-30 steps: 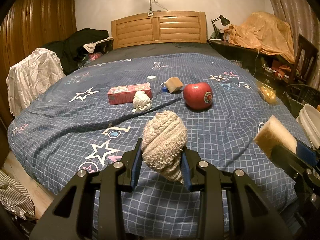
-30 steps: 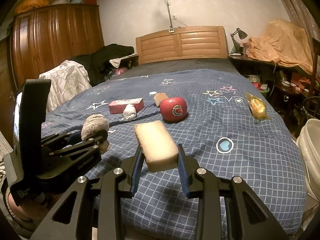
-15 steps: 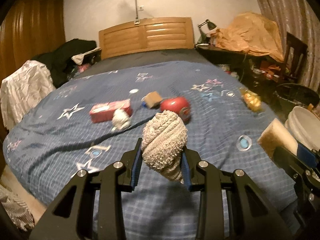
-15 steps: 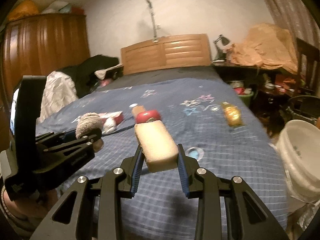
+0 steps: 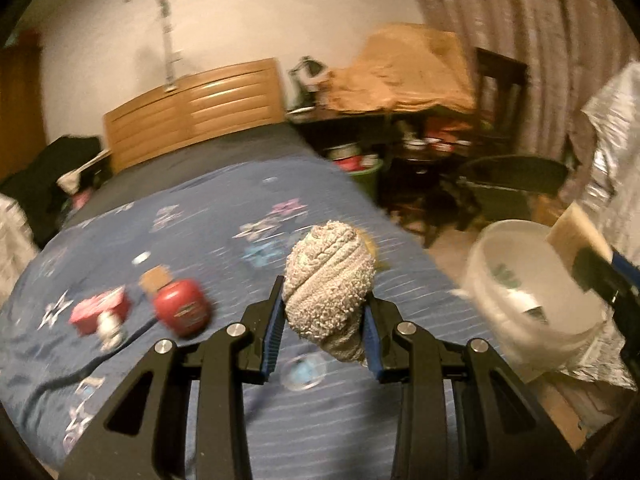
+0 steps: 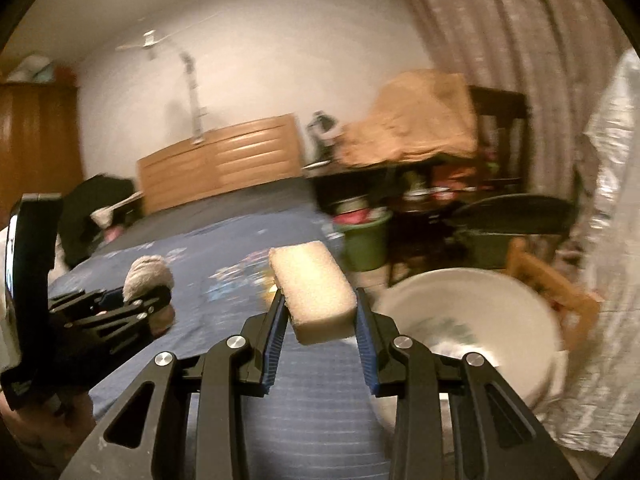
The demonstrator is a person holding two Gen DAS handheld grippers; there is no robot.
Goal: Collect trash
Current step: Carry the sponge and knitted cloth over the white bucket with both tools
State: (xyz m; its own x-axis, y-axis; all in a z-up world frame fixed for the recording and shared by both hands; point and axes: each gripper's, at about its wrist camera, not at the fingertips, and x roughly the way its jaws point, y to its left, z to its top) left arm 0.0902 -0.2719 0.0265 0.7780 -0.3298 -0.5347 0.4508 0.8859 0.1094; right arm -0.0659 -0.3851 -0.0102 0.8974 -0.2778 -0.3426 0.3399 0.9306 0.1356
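My left gripper (image 5: 324, 316) is shut on a rolled beige knitted sock (image 5: 328, 280), held above the blue bed (image 5: 200, 240). My right gripper (image 6: 320, 308) is shut on a tan sponge (image 6: 314, 292). A white bucket (image 5: 532, 292) stands on the floor to the right of the bed; it also shows in the right wrist view (image 6: 472, 320), just right of the sponge. The right gripper with its sponge (image 5: 580, 236) appears over the bucket's far rim in the left wrist view. The left gripper and sock (image 6: 148, 276) appear at the left of the right wrist view.
On the bed lie a red round tin (image 5: 182, 308), a pink box (image 5: 102, 312), a white crumpled wad (image 5: 108, 326) and a small brown block (image 5: 154, 278). A green bin (image 6: 364, 240), a dark chair (image 5: 516, 184) and cluttered furniture stand right of the bed.
Both grippers have swung right, holding the sock and the sponge. The white bucket has come into fuller view; the bed items have slid to the left.
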